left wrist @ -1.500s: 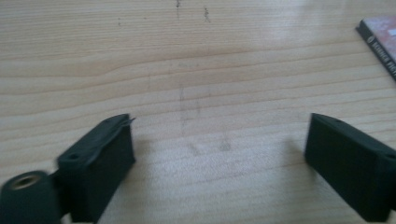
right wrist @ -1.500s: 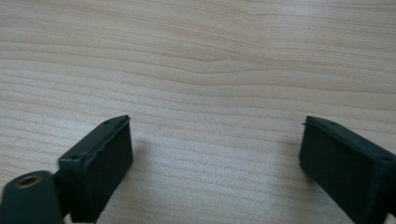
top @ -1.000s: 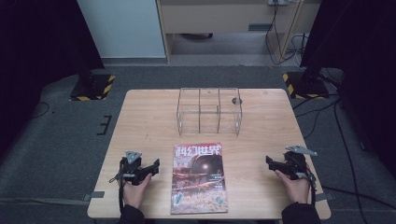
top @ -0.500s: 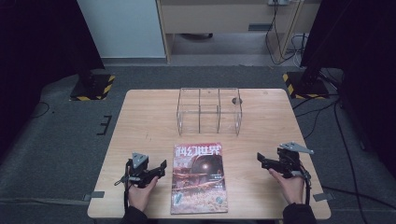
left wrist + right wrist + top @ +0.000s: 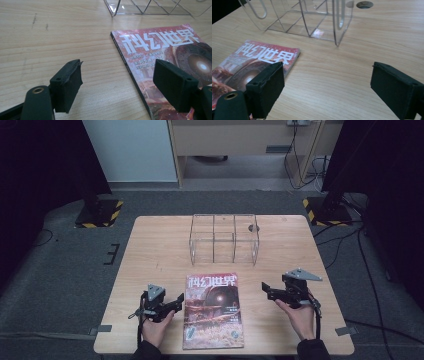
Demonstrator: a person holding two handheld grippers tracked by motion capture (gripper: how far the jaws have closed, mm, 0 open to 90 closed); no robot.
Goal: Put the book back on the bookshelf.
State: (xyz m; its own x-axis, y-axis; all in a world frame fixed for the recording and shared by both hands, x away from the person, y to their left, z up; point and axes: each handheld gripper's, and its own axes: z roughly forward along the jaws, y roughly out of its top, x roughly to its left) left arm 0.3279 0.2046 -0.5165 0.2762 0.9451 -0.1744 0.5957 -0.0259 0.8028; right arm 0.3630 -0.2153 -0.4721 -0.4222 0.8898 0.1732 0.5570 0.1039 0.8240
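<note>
A magazine (image 5: 213, 310) is seen lying flat at the lower centre of the high view, on a wooden table (image 5: 160, 250). The left gripper (image 5: 176, 301), its jaws wide and holding nothing after just closing slightly, is placed just beside the magazine's left edge. The right gripper (image 5: 265, 289), likewise wide and empty, is held right of it. A clear rack (image 5: 223, 239) is seen above the magazine.

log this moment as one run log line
left claw: open, at magazine's left edge | right claw: open, right of magazine | magazine: flat on table | clear rack: empty
</note>
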